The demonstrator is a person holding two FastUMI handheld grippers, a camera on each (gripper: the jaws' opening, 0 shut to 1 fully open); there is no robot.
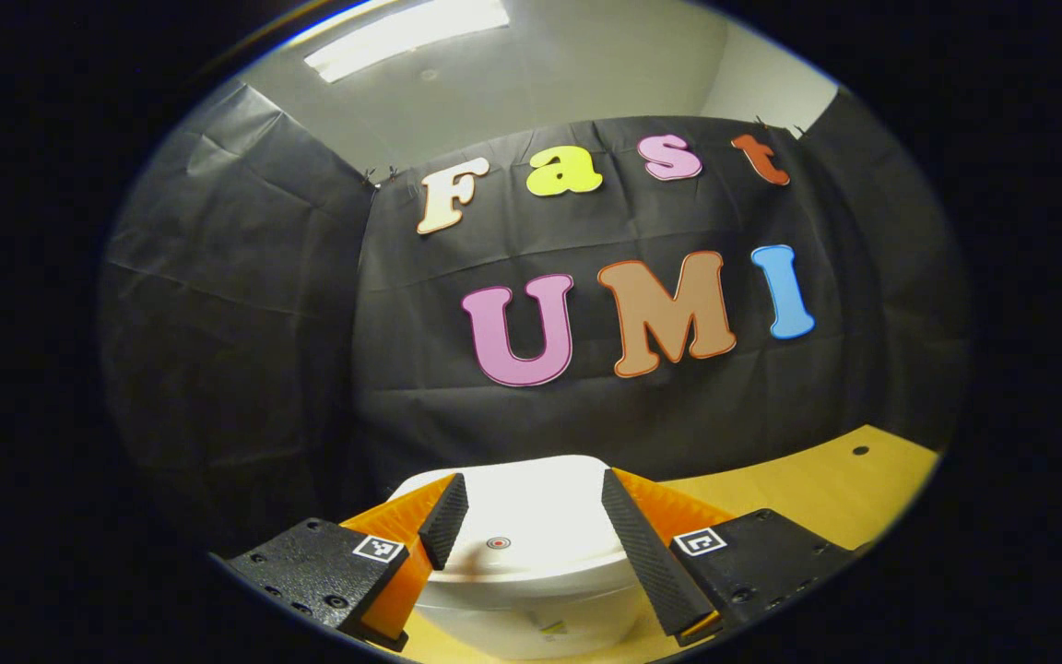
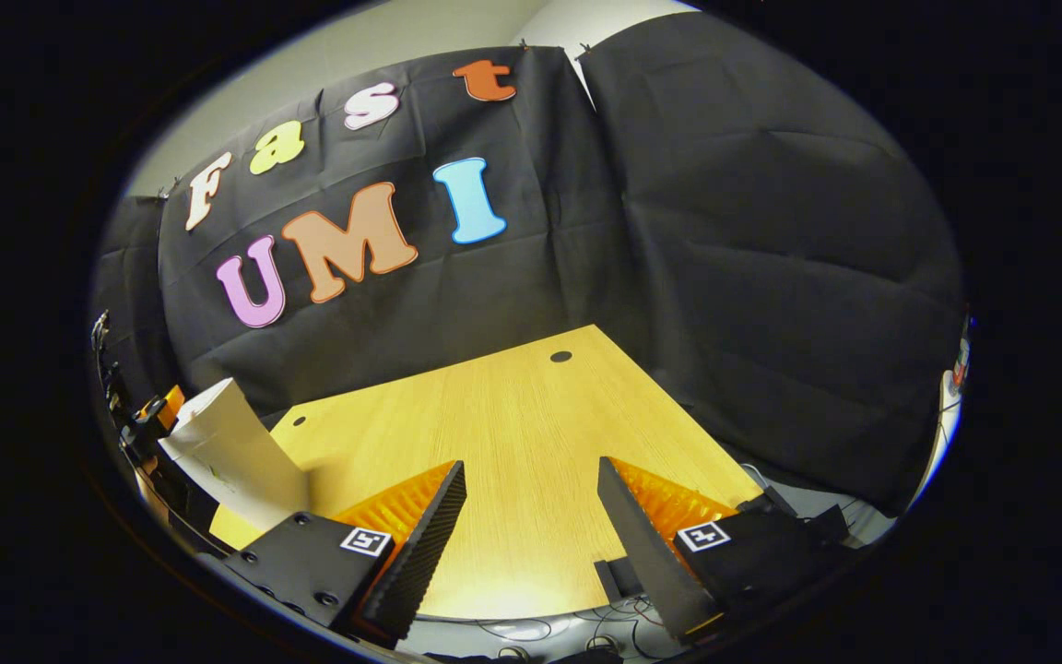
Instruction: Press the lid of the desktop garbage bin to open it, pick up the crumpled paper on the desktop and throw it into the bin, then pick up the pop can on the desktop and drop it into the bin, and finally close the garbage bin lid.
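The white desktop bin [image 1: 531, 563] stands right below my left gripper [image 1: 531, 480]. Its lid [image 1: 522, 516] lies flat, with a small red dot [image 1: 498, 542] near the front. My left gripper is open, its fingers spread over the lid with nothing between them. In the right gripper view the bin [image 2: 231, 452] stands at the table's far left, with part of the left gripper's body [image 2: 155, 412] beside it. My right gripper [image 2: 531, 466] is open and hovers over the near edge of the wooden table [image 2: 513, 415], well to the right of the bin.
The wooden table [image 1: 817, 489] runs off to the right of the bin. It has small round holes [image 2: 560, 356] near its back edge. Black cloth walls close in behind and on both sides. Cables [image 2: 531, 632] lie below the table's front edge.
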